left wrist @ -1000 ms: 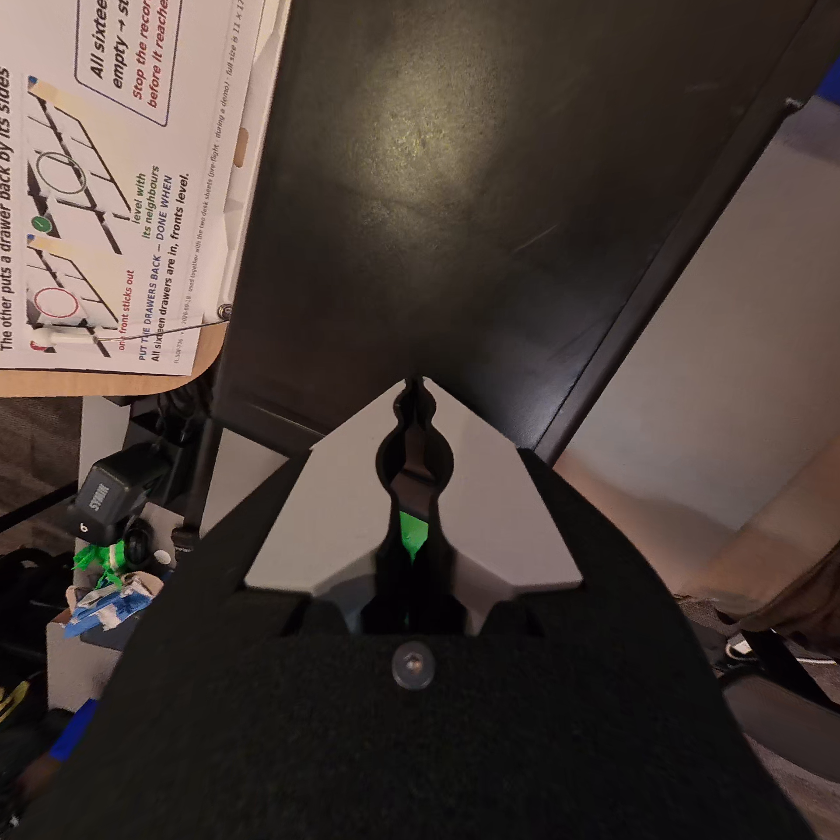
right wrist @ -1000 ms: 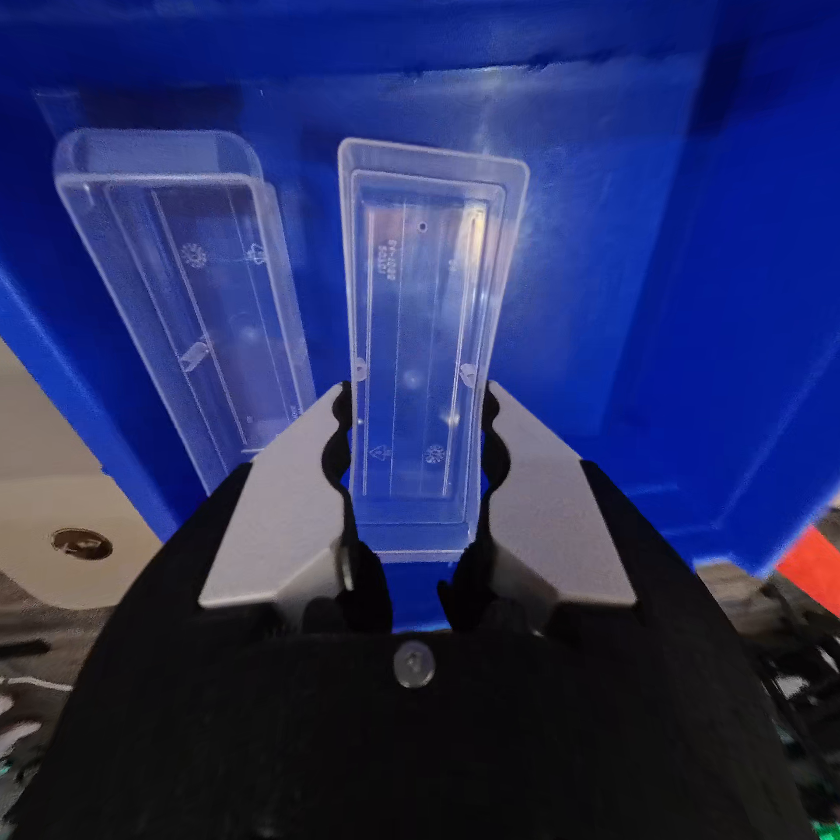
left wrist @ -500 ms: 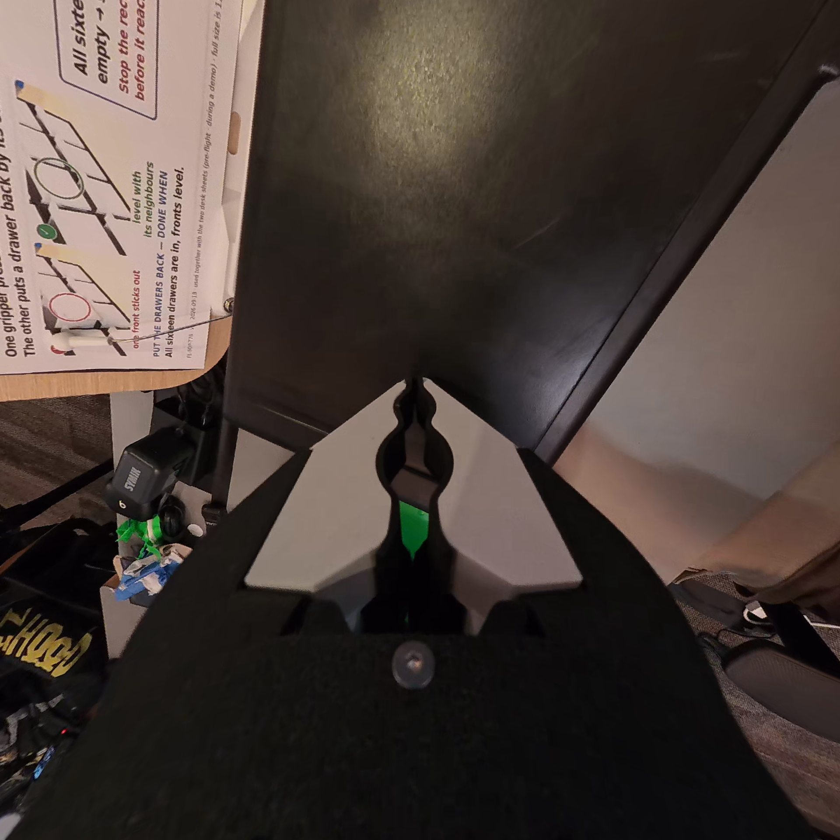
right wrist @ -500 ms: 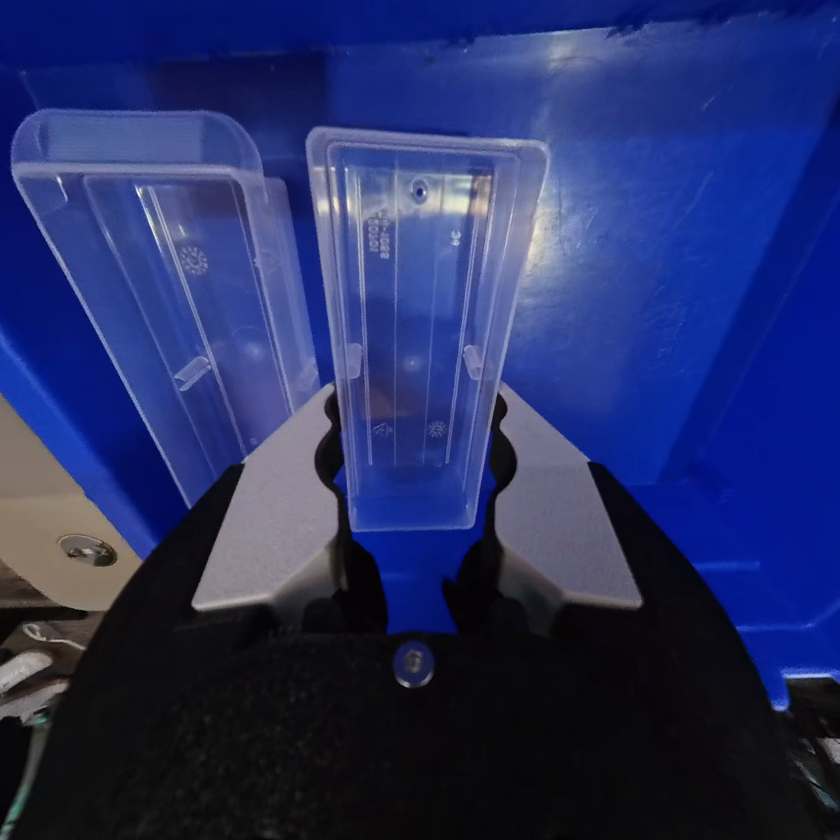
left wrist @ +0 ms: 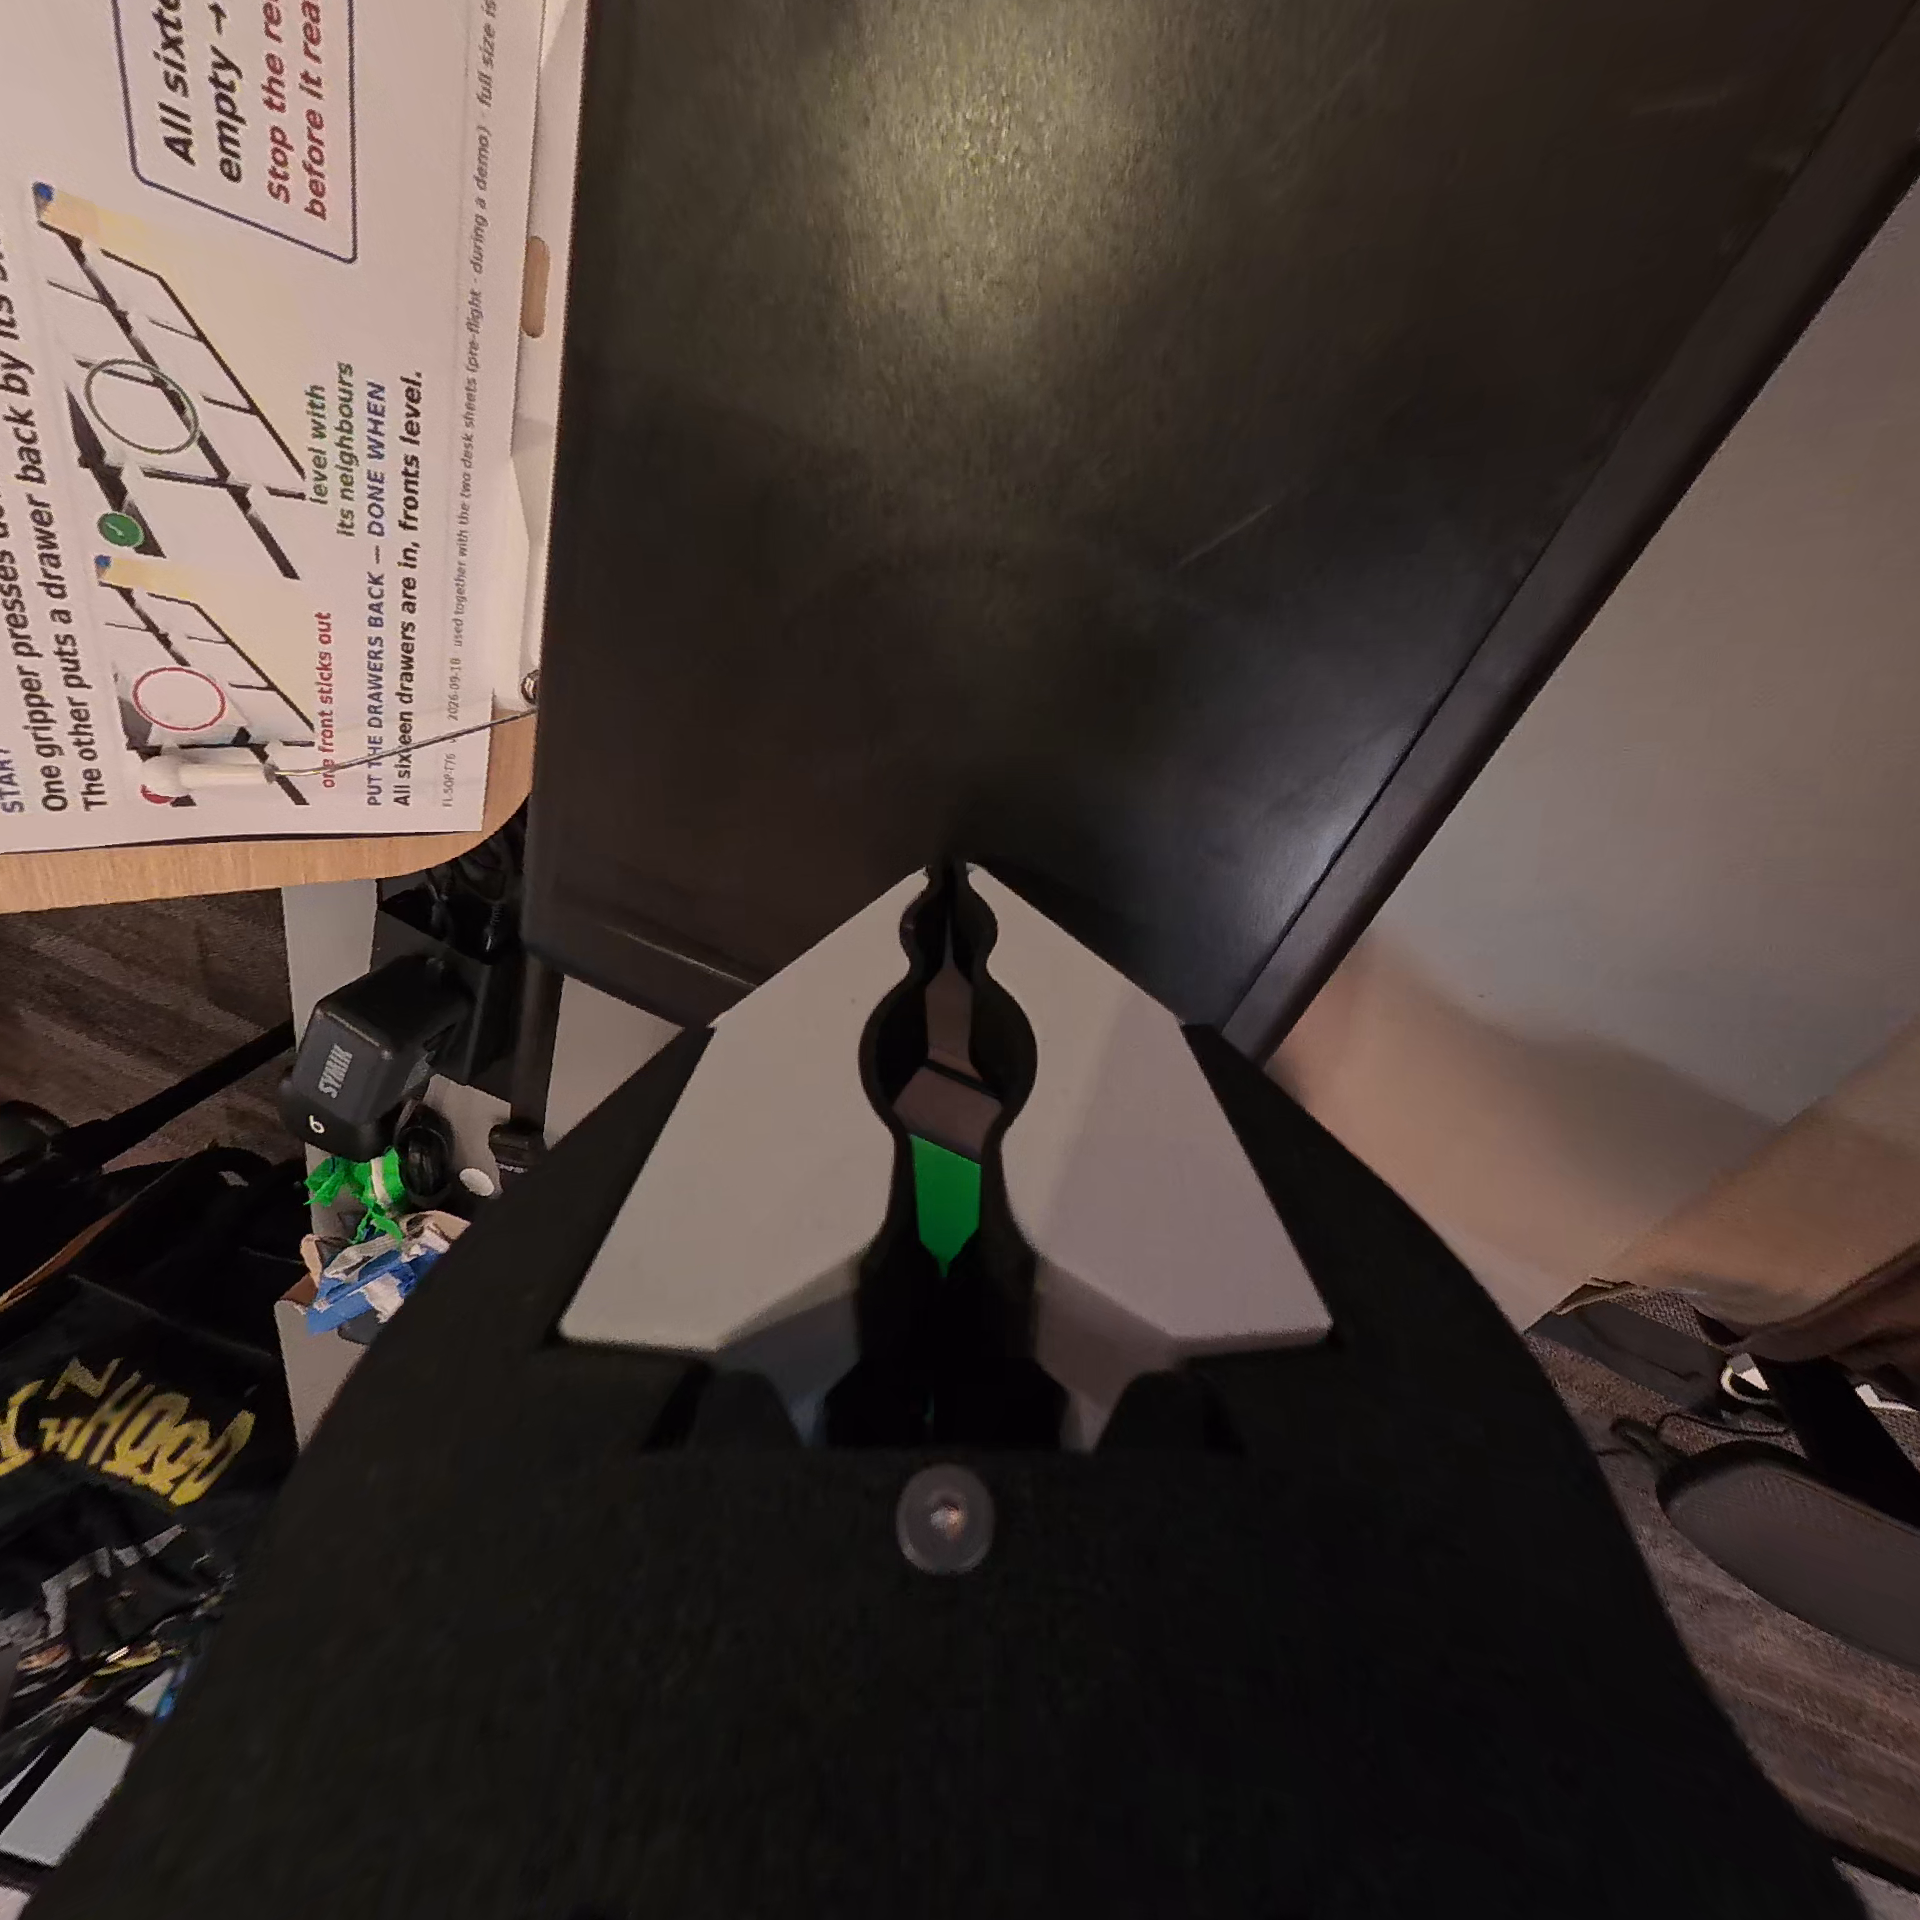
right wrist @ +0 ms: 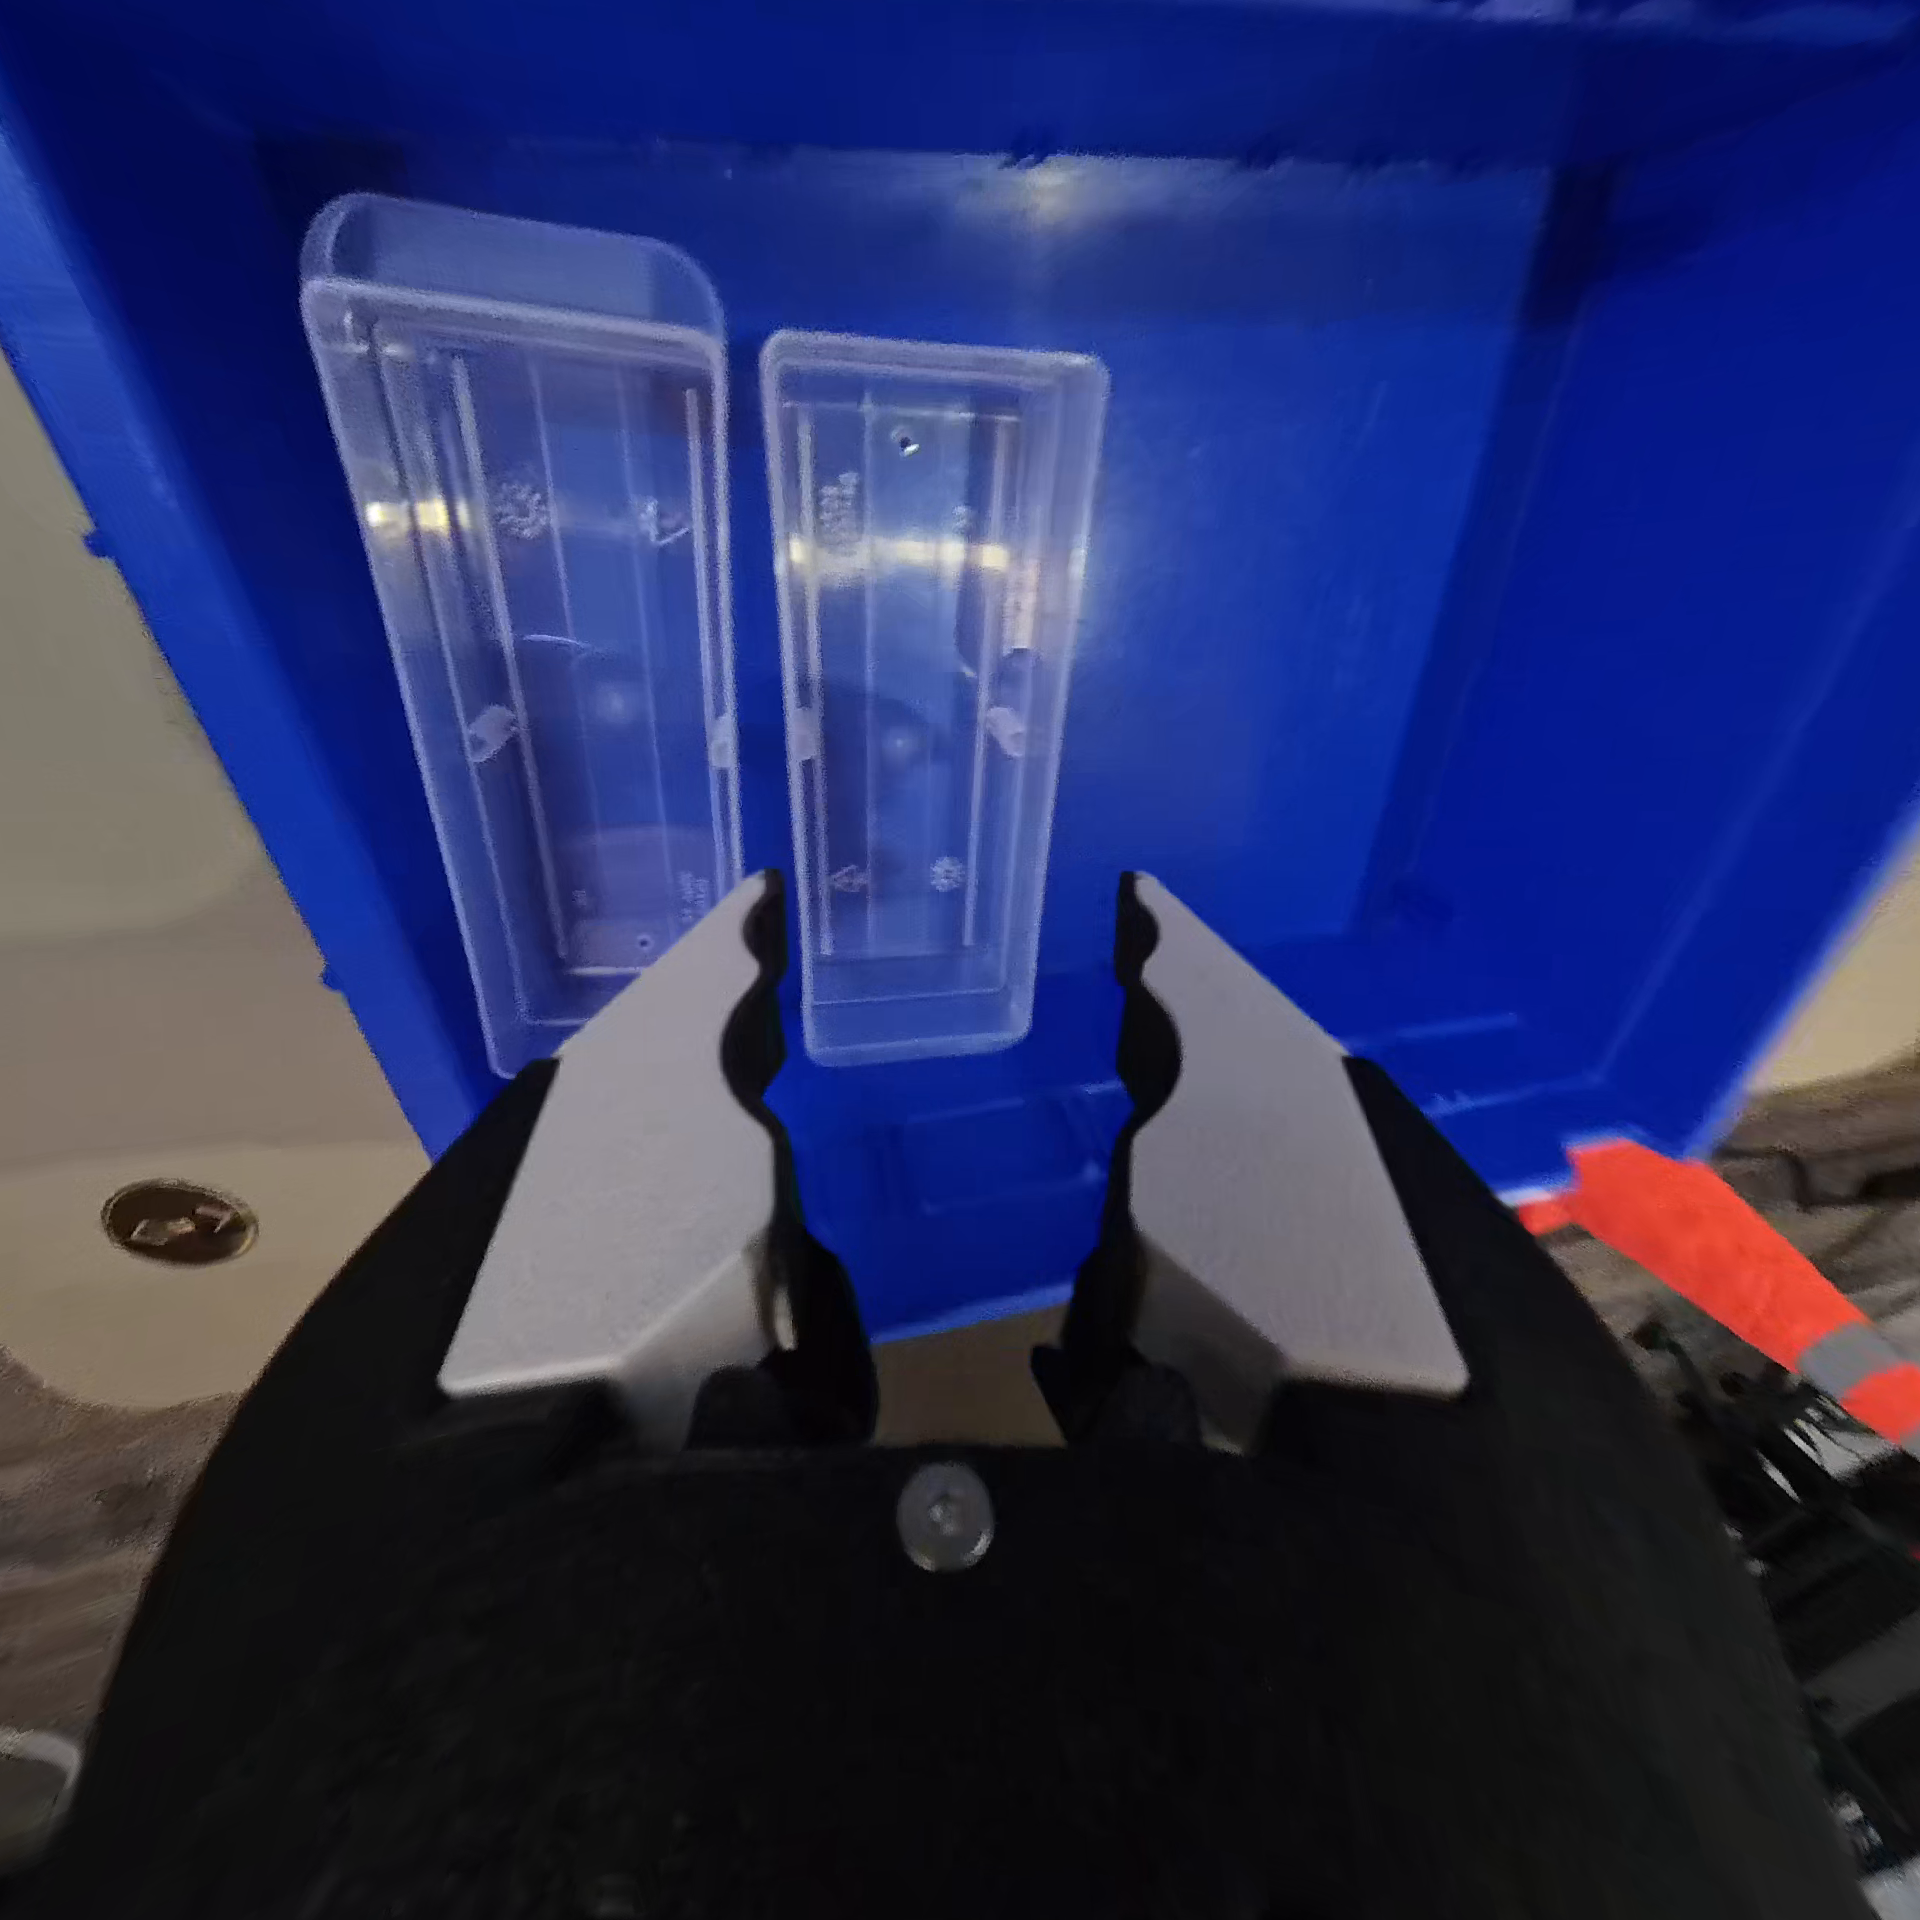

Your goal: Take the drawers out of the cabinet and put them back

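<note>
My right gripper point(right wrist: 943, 904), fingers apart, hovers over a clear drawer point(right wrist: 925, 696) in the blue bin point(right wrist: 1351, 623); left gripper point(left wrist: 945, 883), fingers together, rests against the black cabinet point(left wrist: 1039, 416); next I fetch another drawer.

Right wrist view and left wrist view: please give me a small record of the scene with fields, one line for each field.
container: blue bin
contents: two clear drawers, lying side by side on the bin floor
left drawer: larger in view, near the bin's left wall
right drawer: in line with the gap between the jaws, not gripped
right gripper: jaws open, holding nothing
left gripper: jaws shut, empty, against a black panel
beside panel: printed instruction sheet on a wooden board
cabinet: not identifiable in either view
</note>
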The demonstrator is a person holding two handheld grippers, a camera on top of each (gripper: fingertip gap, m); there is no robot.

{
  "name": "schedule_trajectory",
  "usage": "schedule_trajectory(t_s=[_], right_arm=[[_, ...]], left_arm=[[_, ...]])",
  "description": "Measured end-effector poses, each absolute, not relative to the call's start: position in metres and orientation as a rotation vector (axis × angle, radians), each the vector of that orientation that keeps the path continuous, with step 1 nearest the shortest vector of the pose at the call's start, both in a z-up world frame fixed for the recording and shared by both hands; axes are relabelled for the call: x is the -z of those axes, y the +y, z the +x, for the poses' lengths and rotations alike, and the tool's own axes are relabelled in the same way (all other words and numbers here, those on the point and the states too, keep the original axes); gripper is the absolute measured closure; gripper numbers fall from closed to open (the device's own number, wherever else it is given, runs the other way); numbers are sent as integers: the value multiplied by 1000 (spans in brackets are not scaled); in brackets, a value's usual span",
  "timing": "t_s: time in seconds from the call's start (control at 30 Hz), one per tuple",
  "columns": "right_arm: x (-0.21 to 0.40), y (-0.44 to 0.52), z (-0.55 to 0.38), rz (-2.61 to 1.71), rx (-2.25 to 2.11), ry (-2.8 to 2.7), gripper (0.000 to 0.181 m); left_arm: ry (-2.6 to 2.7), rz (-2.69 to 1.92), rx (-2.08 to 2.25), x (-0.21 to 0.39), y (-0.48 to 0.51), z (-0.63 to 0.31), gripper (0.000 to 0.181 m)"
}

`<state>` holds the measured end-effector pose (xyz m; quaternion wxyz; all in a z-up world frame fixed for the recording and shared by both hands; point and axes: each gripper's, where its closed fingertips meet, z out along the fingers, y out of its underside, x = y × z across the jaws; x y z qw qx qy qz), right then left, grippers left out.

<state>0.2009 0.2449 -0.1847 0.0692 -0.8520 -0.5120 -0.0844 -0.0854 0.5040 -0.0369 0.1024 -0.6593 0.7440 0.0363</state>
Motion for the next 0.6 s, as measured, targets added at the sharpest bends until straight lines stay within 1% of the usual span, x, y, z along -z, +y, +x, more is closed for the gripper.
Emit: schedule_trajectory(t_s=[0.1, 0.23, 0.33, 0.4, 0.47, 0.6], right_arm=[[138, 275, 189, -2391, 400, -1331, 132], [34, 313, 138, -1943, 442, -826, 134], [-35, 309, 85, -1524, 489, -544, 140], [-40, 302, 41, -1421, 517, -483, 139], [-33, 302, 10, -1320, 713, -428, 139], [16, 338, -29, -1315, 988, -484, 134]], left_arm=[[2201, -1941, -127, 37, 504, -85, 181], [2208, -1924, -148, 37, 504, -85, 181], [2211, -1925, -143, 37, 504, -85, 181], [2209, -1921, -139, 37, 504, -85, 181], [2205, -1912, -134, 37, 504, -85, 181], [2200, -1904, -102, 37, 504, -85, 181]])
